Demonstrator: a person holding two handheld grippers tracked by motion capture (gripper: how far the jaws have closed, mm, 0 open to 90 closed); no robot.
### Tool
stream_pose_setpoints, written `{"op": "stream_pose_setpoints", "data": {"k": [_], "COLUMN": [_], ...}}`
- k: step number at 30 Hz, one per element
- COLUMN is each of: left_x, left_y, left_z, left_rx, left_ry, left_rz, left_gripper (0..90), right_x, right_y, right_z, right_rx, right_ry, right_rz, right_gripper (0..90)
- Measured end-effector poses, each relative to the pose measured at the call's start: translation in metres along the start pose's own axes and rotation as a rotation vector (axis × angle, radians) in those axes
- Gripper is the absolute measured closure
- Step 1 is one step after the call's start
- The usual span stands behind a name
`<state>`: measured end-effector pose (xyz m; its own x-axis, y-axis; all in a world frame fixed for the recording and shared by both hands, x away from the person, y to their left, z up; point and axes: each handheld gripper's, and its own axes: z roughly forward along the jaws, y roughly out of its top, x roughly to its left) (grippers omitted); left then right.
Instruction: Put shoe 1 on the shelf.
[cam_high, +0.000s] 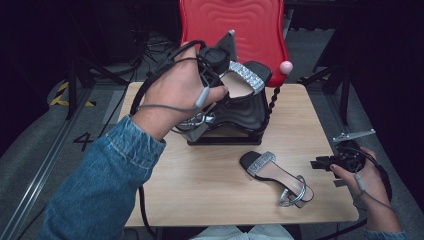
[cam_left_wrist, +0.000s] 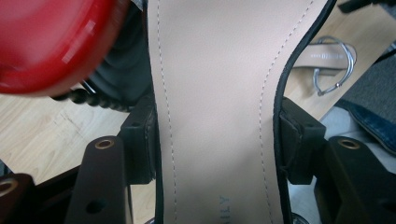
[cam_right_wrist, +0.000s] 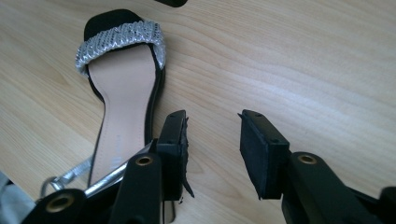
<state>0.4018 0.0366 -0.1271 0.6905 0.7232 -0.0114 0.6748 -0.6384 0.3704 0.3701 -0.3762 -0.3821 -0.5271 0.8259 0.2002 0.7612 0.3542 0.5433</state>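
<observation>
Two black sandals with silver sequin straps are showing in the high view. One sandal is being held by the left gripper above a black stand at the far side of the table. In the left gripper view its tan insole is running straight up between the two fingers, whose pads are pressing against both edges of the sole, so the fingers are gripping this sandal at its waist. Its toe strap and heel are cut off in that view, and the printed lettering on the insole is only partly readable.

The second sandal is lying flat on the table near the right gripper. In the right gripper view that gripper's fingers are standing apart with bare wood between them, holding nothing; the second sandal is lying just beside the left-hand finger, its ankle strap partly hidden behind it.

A red chair behind the table is appearing blurred in the left gripper view.
</observation>
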Motion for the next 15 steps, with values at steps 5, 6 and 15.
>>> {"op": "stream_pose_setpoints", "data": {"k": [5,6,15], "left_x": [0.011,0.014,0.035], "left_y": [0.017,0.021,0.053], "left_z": [-0.008,-0.009,-0.016], "left_rx": [-0.018,-0.021,-0.029], "left_ry": [0.025,0.036,0.069], "left_rz": [-0.032,-0.035,-0.106], "left_gripper": [42.0,42.0,42.0], "right_x": [0.002,0.002,0.002], "right_y": [-0.005,-0.006,-0.015], "right_z": [0.0,0.0,-0.003], "right_rx": [-0.029,-0.027,-0.027], "right_ry": [0.017,0.011,0.007], "right_rz": [0.04,0.037,0.065], "right_gripper": [63.4,63.4,63.3]}}
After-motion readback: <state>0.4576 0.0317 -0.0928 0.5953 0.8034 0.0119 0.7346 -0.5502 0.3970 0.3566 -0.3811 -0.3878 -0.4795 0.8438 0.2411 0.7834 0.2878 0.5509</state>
